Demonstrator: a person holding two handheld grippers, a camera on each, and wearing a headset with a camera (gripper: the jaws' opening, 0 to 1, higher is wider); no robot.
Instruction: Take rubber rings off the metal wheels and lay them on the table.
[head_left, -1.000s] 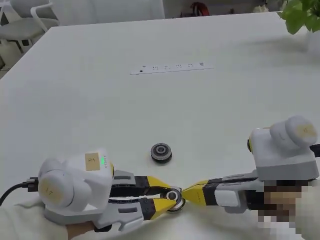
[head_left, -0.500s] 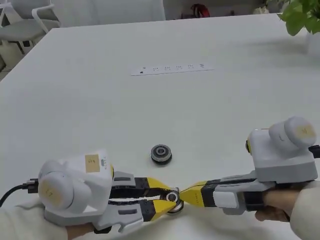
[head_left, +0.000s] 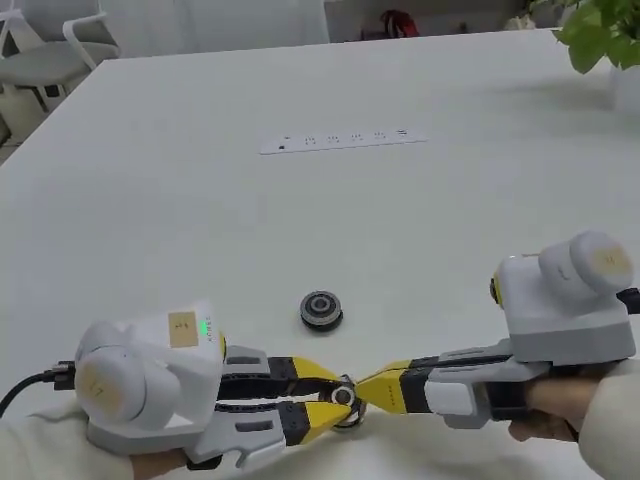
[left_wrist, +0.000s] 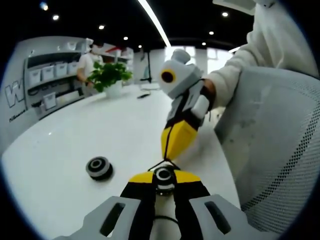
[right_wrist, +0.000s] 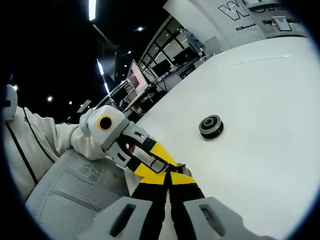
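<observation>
Item: metal wheel (left_wrist: 164, 175), clamped between left gripper (head_left: 337, 396) fingers to steady it, near the surface's (head_left: 300, 220) front edge. Right gripper (head_left: 363, 388) fingers closed, apparently pinching its rubber ring (left_wrist: 160, 163) to peel it. Second wheel (head_left: 321, 308): lying beyond, ring still on.

Our right gripper (right_wrist: 174, 175) has its yellow-tipped jaws pressed together, meeting the tips of the left gripper (right_wrist: 169, 159), which reaches in from the left on a white sleeve (right_wrist: 30, 150). Farther out on the white table (right_wrist: 270, 100), a metal wheel (right_wrist: 211, 125) lies alone, its black rubber ring (right_wrist: 210, 131) on.
</observation>
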